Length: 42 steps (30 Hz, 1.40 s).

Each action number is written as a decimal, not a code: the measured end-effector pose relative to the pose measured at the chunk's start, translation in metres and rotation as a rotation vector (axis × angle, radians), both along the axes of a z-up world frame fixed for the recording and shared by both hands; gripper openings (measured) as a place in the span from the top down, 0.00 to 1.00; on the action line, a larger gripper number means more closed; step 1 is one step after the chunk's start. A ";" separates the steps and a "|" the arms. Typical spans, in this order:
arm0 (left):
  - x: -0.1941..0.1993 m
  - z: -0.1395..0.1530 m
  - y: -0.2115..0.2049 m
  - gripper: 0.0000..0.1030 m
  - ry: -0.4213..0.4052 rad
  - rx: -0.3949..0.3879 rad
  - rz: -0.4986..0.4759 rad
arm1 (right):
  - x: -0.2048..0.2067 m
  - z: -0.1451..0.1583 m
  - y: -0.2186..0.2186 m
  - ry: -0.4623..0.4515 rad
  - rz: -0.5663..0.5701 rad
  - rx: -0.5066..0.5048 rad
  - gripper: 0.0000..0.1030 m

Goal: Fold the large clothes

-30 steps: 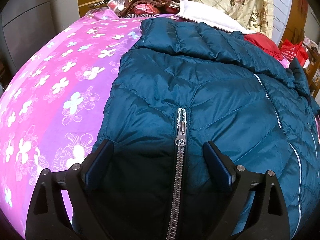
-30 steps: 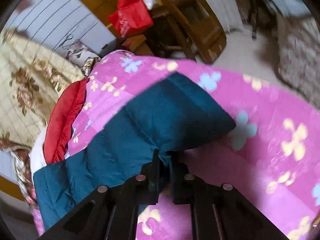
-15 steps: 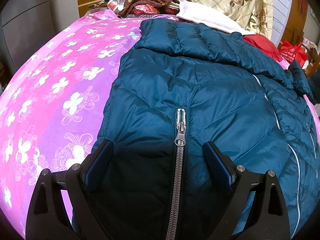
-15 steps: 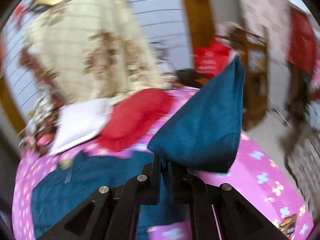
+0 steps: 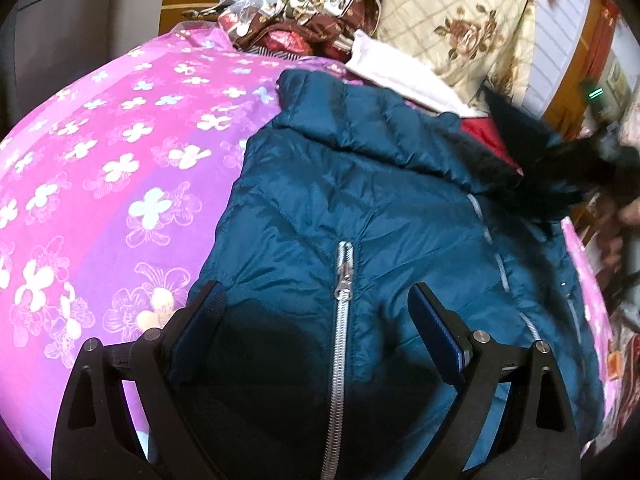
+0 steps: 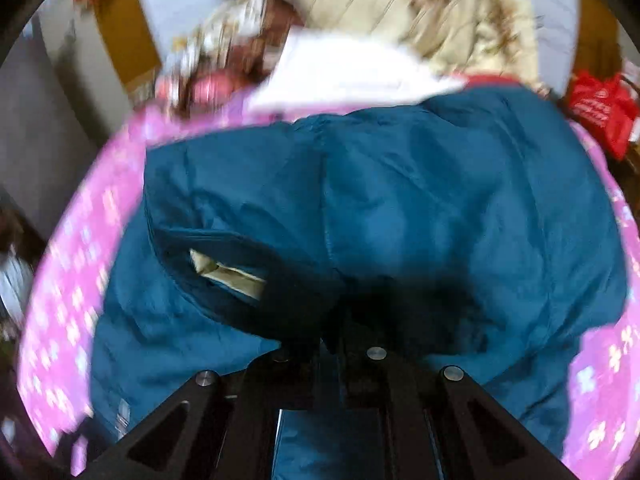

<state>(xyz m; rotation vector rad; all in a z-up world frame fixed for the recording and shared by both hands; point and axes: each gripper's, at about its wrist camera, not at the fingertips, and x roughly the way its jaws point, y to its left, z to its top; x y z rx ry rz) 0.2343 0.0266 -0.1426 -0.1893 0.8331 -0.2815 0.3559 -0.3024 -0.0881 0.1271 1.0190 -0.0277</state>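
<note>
The left claw (image 5: pixel 316 312) stands wide over the jacket (image 5: pixel 360 208), one finger on each side of the silver zipper (image 5: pixel 342 320), gripping nothing; the right claw (image 6: pixel 332 344) is pressed narrow on a fold of the jacket (image 6: pixel 420 208), though blur makes the exact pinch hard to see; the teal quilted jacket lies front-up on the bed's pink flowered sheet (image 5: pixel 100 184); behind it sit a white cloth (image 5: pixel 400 76) and a cream rose-print quilt (image 5: pixel 460 20).

A pink flowered bedsheet (image 5: pixel 120 168) covers the bed, with a cream rose-patterned quilt (image 5: pixel 460 28), a white cloth (image 5: pixel 400 76) and a red bag (image 6: pixel 600 114) beyond.
</note>
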 end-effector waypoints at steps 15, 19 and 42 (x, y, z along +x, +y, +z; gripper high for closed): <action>-0.018 0.032 0.026 0.10 -0.107 -0.060 0.033 | -0.050 0.000 0.037 0.044 0.189 -0.078 0.46; -0.014 0.032 0.043 0.10 -0.096 -0.070 0.089 | -0.069 0.003 0.049 0.034 0.216 -0.142 0.42; -0.017 0.032 0.072 0.10 -0.069 -0.150 0.139 | -0.004 -0.003 0.141 0.064 0.245 -0.144 0.94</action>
